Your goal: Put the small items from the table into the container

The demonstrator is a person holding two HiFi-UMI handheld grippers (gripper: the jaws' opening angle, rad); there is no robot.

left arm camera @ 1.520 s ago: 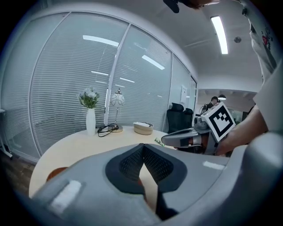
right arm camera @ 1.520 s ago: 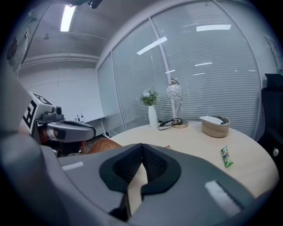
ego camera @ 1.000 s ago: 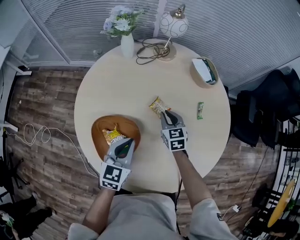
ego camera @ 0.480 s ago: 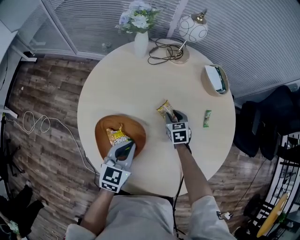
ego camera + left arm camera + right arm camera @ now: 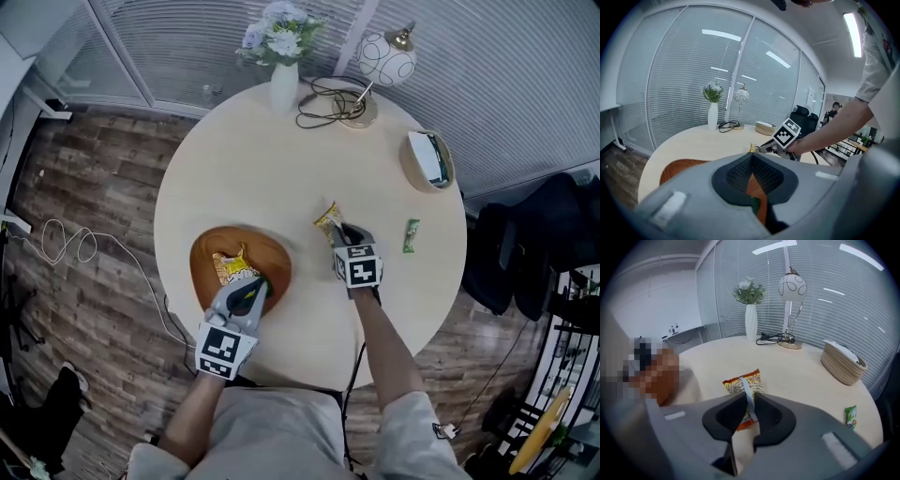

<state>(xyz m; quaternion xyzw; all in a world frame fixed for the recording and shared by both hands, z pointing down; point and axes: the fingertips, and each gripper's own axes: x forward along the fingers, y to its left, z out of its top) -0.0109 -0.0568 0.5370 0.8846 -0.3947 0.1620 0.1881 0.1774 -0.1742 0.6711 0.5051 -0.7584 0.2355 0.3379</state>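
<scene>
A yellow-orange snack packet lies on the round pale table, also seen in the right gripper view. My right gripper points down at its near end. Its jaws are closing, with the packet's raised back seam pinched between them. The brown wooden bowl sits at the table's front left and holds one yellow packet. My left gripper hovers over the bowl's near rim with its tips together and nothing seen in them. A small green packet lies to the right.
A woven basket stands at the right edge. At the far side are a white vase of flowers, a globe lamp and its coiled cable. Wood floor surrounds the table.
My right gripper has dropped onto the snack packet's near end and now has its seam between the jaws. My left gripper has stayed over the bowl.
</scene>
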